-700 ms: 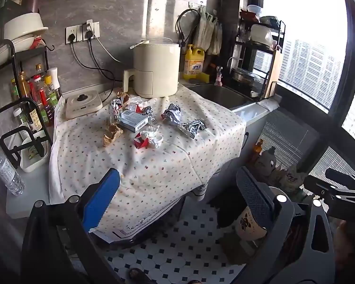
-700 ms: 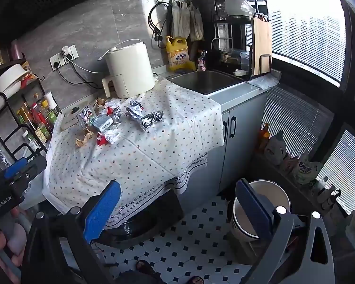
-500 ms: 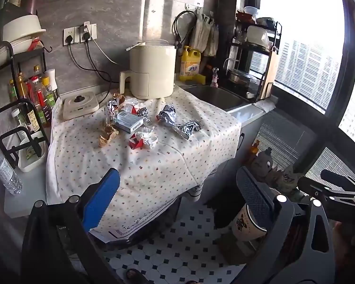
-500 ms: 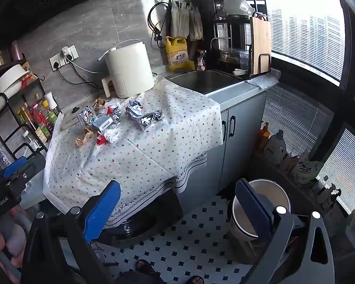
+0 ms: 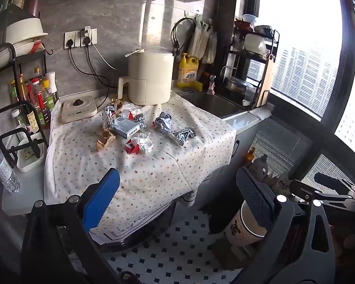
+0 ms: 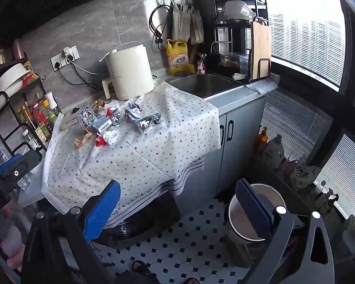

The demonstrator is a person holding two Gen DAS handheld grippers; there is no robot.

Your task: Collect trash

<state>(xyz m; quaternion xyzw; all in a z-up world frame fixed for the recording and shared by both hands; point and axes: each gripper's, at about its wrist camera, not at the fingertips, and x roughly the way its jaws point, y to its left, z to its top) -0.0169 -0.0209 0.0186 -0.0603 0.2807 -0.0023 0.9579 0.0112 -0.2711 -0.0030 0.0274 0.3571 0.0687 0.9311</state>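
Both tongs spread wide and empty, well short of the litter.
Crumpled silver foil wrapper (image 5: pixel 172 127), flat grey carton (image 5: pixel 126 126), torn brown paper (image 5: pixel 105 138) and red-and-white scraps (image 5: pixel 138 144) lay clustered on the dotted white tablecloth (image 5: pixel 153 170), before the cream air fryer (image 5: pixel 149 78); left gripper (image 5: pixel 177 201) and right gripper (image 6: pixel 177 203) hung above the floor; round white bin (image 6: pixel 246 210) waited below; best taken one piece at a time, nearest scraps first, pinching low without snagging cloth.

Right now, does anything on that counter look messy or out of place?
Yes. Crumpled foil, a torn brown wrapper, red scraps and a small box lie scattered on the dotted cloth before the white appliance.
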